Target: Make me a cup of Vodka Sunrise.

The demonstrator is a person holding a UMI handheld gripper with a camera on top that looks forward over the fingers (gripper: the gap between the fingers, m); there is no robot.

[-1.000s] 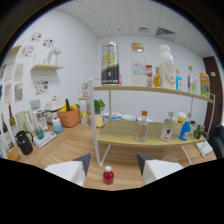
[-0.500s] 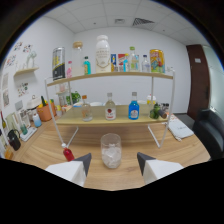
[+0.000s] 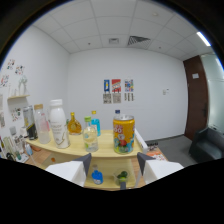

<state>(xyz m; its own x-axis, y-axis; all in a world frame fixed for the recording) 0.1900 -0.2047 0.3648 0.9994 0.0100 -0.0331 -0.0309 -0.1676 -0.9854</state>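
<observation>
Two claw (image 3: 113, 170) fingers apart, orange can (image 3: 123, 133) beyond, shelf (image 3: 107, 148)

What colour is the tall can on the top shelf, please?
The can is orange and yellow, seen in the gripper view.

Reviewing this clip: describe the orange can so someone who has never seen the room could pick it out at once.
Start at the wooden shelf unit ahead of the open claw. On its top shelf, a row of bottles ends with the orange can, just beyond the claw's right finger. It is the only squat, wide can there, orange and yellow with a printed label, while its neighbours are taller, slimmer bottles.
</observation>
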